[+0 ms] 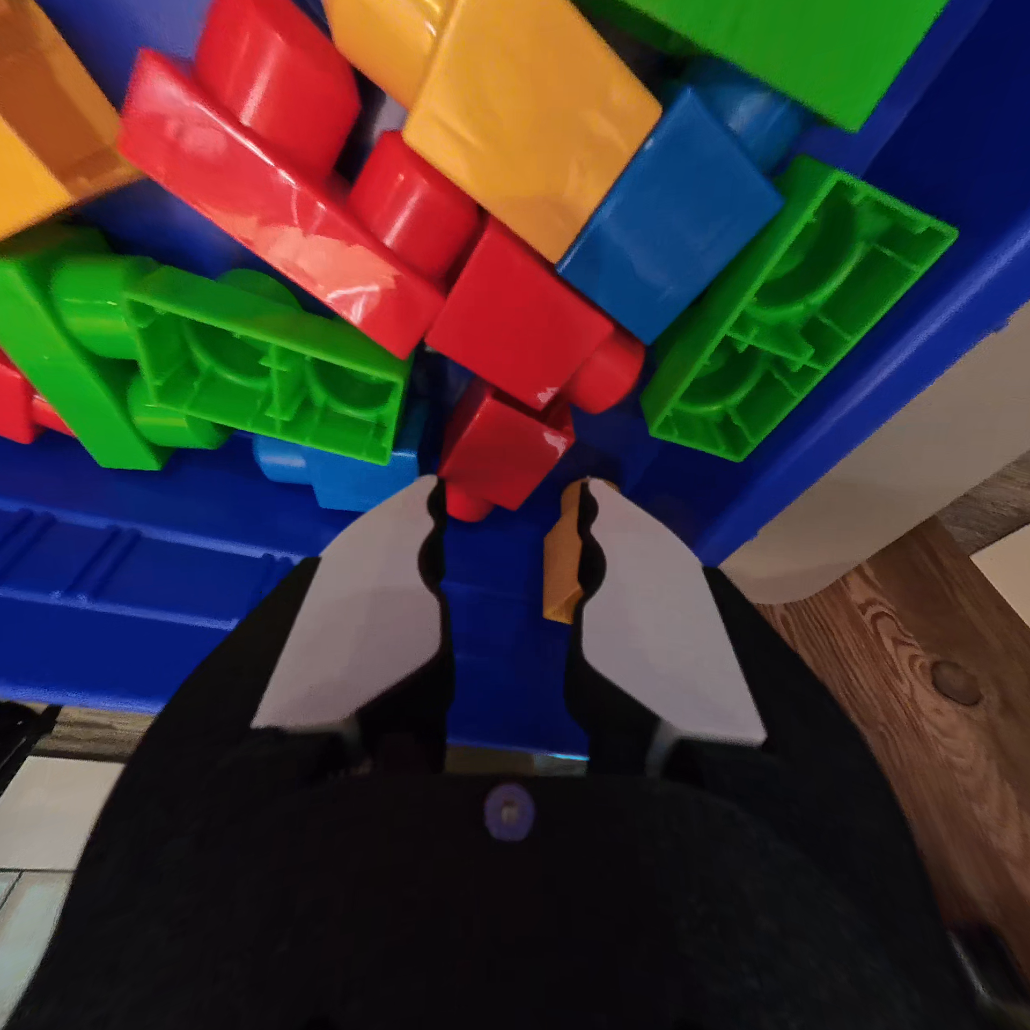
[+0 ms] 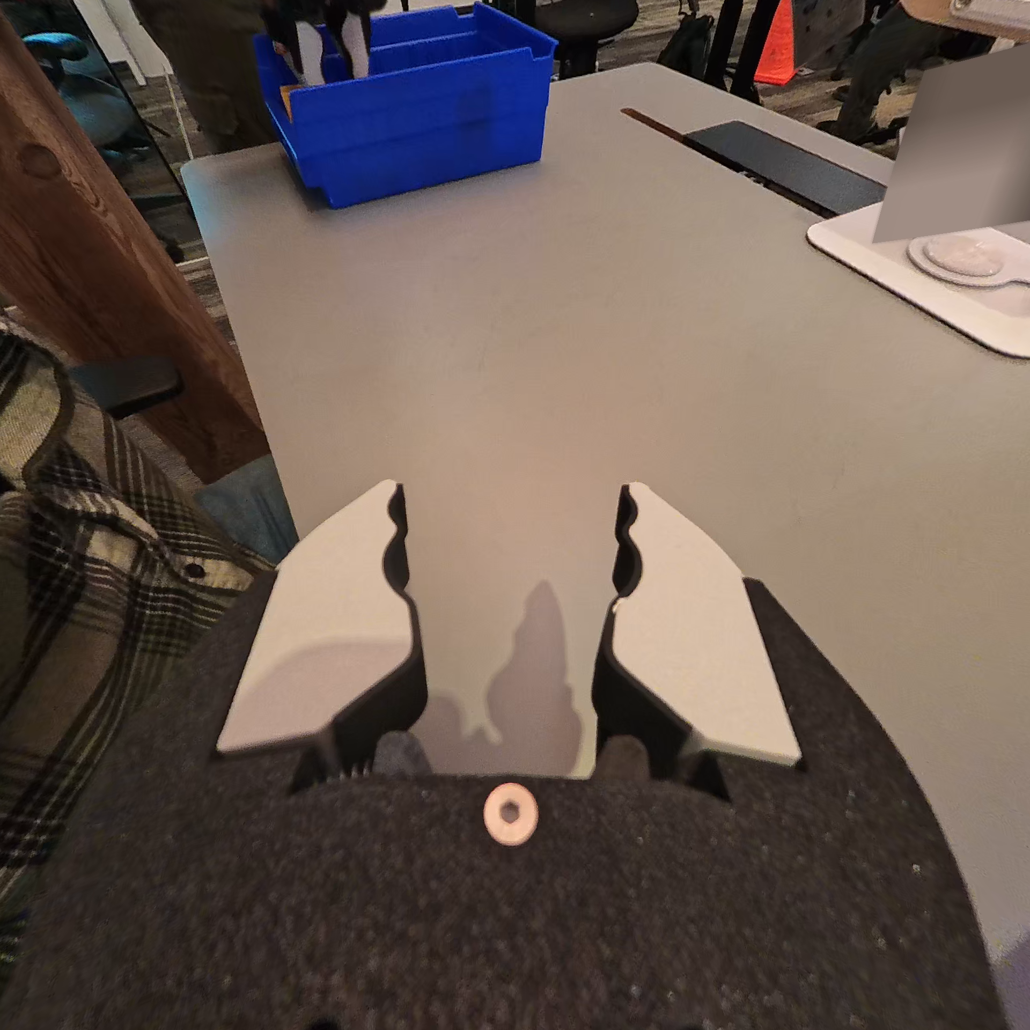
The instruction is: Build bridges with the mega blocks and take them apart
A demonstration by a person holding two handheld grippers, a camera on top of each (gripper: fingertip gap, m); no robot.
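Left wrist view: left gripper (image 1: 510, 490) inside the blue bin (image 1: 167, 602), jaws apart, nothing clamped. A small red block (image 1: 504, 446) sits just past the tips, near the left fingertip. Pile of blocks fills the bin: long red block (image 1: 267, 206), yellow block (image 1: 524, 122), blue block (image 1: 669, 217), two green blocks lying open side up (image 1: 267, 362) (image 1: 791, 312).

Right wrist view: right gripper (image 2: 510, 493) over bare grey table (image 2: 557, 345), jaws wide apart, empty. Blue bin (image 2: 418, 128) at the far left corner, well apart, with the left gripper (image 2: 334, 44) reaching into it. White tray (image 2: 903, 284) at right edge.
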